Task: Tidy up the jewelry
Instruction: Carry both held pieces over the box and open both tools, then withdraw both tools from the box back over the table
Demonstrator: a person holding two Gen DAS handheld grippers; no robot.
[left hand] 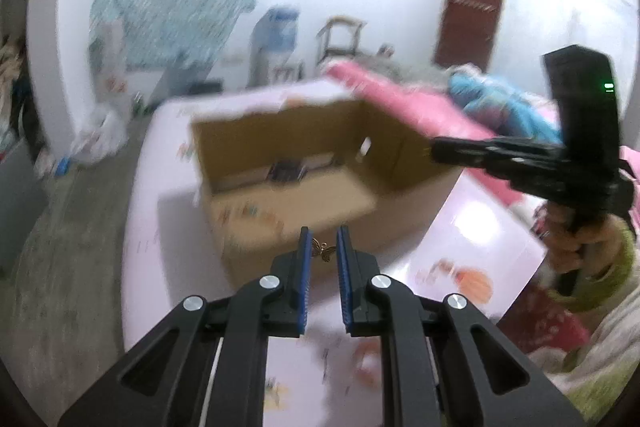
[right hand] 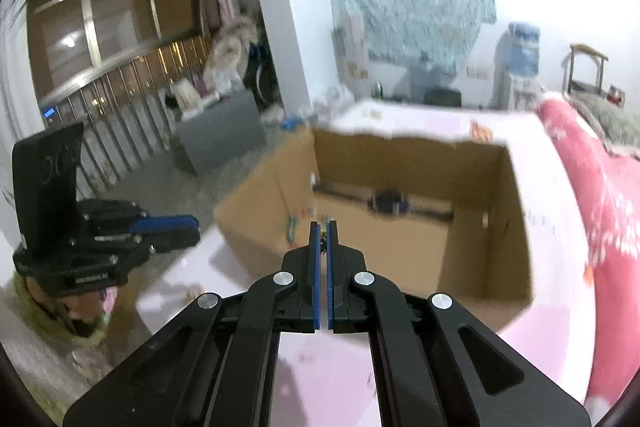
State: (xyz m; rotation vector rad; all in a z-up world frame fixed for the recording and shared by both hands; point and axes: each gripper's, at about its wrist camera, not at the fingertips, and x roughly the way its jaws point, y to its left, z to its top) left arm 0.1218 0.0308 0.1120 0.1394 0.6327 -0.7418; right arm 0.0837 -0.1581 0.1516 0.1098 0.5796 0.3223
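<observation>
Pink table [right hand: 460, 367] bears cardboard box [right hand: 480, 267]; left tool [left hand: 324, 247] clamps butterfly charm [left hand: 323, 251]; right tool [right hand: 324, 231] clenched.

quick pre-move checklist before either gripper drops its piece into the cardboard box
1. Left gripper has its piece: ok, a small gold butterfly charm sits between its blue pads near the tips.
2. Right gripper has its piece: ok, its fingers are nearly closed on a tiny dark and yellow item, too small to identify.
3. Cardboard box open on top: ok.
4. Grippers over the opening: not ok; both appear short of the near wall.
5. Landing spot free: cannot tell; a dark object lies at the far wall, and blur hides the floor.
6. Grippers apart: ok, the left one sits well to the side in the right wrist view.
</observation>
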